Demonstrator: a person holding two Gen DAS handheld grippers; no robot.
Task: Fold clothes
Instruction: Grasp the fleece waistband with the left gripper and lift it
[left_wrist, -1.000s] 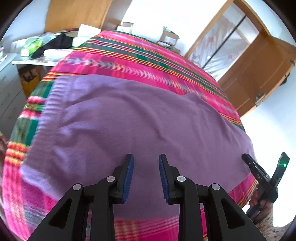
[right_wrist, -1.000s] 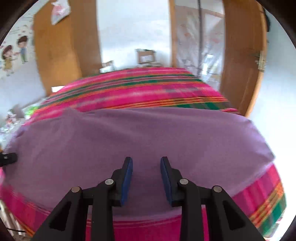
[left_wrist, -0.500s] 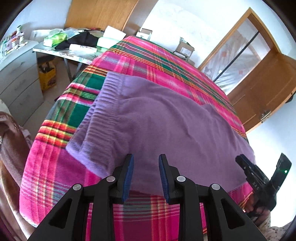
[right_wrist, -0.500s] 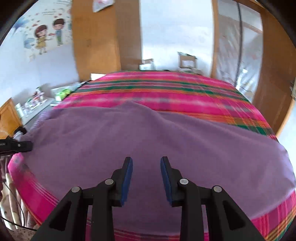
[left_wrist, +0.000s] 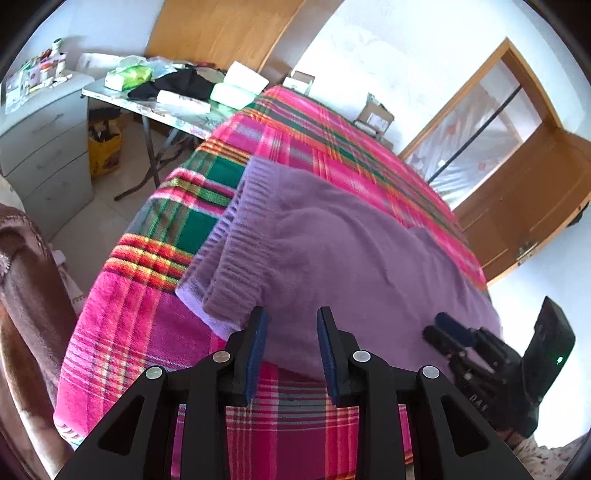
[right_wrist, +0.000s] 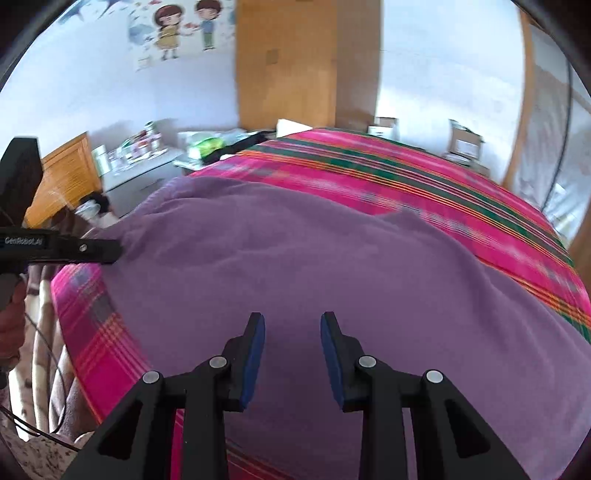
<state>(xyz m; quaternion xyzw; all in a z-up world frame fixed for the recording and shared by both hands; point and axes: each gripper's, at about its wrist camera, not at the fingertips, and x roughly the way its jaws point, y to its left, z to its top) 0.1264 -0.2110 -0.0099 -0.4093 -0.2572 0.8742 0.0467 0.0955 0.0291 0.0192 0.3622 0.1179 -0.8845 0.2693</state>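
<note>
1. A purple sweater (left_wrist: 354, 266) lies spread flat on the pink-and-green plaid blanket (left_wrist: 122, 332) covering the bed.
2. The left gripper (left_wrist: 290, 347) hovers above the sweater's near edge beside the ribbed hem, jaws apart, grasping nothing.
3. The right gripper (right_wrist: 291, 350) hovers over the sweater's middle, released and empty.
4. In the right wrist view, the left gripper's side reads "GenRobot.ai".

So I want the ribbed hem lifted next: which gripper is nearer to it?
Left. The left gripper hovers just beside the ribbed hem; the right gripper is farther along the purple sweater.
</note>
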